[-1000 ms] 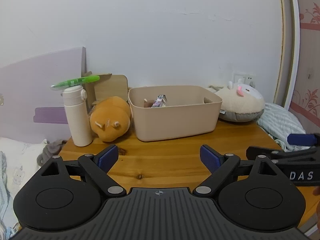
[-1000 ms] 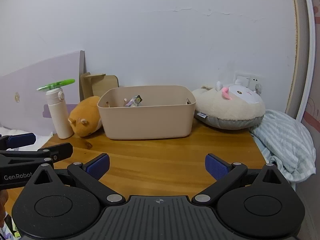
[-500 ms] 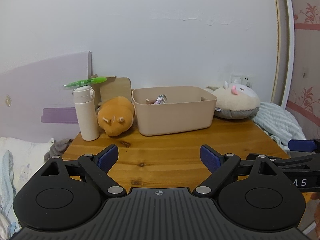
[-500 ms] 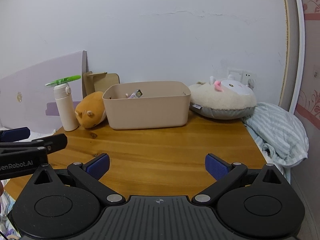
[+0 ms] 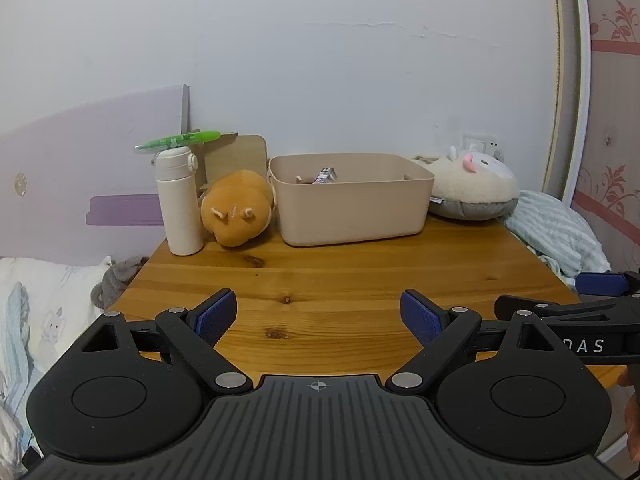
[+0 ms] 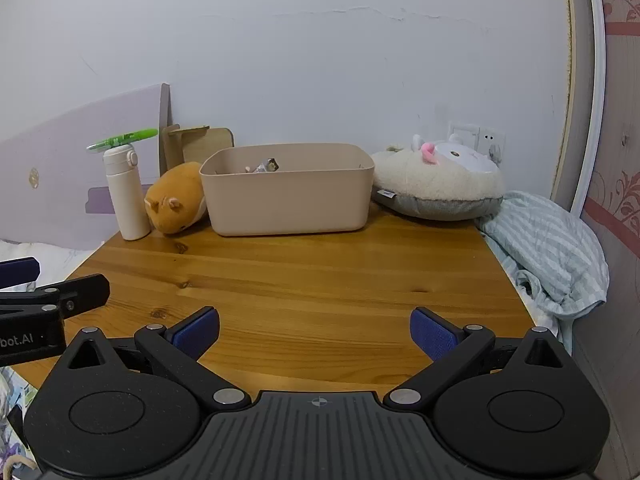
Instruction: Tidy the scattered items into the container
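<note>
Left wrist view: both your tools, left tool (image 5: 316, 312) and right tool (image 6: 315, 332), gape empty over bare bench (image 5: 340, 280); container (image 5: 352, 200) sits rearward, holding items; overreaching risks toppling bottle (image 5: 180, 200).

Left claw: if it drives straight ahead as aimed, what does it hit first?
Left claw is open over bare table. Straight ahead, probably the beige bin, near its left half; nothing shows between. Depth is unclear.

I've backed both grippers off: the beige bin (image 5: 352, 200) and orange plush (image 5: 236, 208) sit farther from the left gripper (image 5: 318, 314), and more bare table (image 6: 304, 280) lies before the right gripper (image 6: 316, 334).
</note>
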Motion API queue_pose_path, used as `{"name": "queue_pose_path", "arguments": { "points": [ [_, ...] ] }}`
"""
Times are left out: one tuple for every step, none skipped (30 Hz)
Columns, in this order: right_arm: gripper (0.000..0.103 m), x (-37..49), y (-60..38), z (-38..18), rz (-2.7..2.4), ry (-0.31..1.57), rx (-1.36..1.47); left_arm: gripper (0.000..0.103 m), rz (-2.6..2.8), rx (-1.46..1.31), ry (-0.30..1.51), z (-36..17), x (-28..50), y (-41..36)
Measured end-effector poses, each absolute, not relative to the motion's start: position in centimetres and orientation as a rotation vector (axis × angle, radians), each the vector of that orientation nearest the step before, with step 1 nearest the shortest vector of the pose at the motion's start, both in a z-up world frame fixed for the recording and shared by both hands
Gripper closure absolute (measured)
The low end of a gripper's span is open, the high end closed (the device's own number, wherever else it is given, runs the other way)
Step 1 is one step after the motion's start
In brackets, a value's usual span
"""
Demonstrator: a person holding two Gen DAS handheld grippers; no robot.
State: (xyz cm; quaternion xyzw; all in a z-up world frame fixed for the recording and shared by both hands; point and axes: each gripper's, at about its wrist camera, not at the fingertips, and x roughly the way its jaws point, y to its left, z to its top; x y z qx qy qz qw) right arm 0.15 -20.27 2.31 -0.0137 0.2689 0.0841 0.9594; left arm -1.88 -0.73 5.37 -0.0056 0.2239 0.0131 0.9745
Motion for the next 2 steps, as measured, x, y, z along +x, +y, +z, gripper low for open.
{"name": "queue_pose_path", "arguments": {
  "points": [
    [0.0,0.18,-20.32,2.29,0.171,0.545,-0.026,0.013,0.028,-0.011,0.45,5.36,-1.9,-0.69],
    [0.0,0.18,-20.35,2.29,0.172,0.545,-0.025,0.013,0.028,-0.01,0.451,5.36,-1.89,-0.7]
  ]
}}
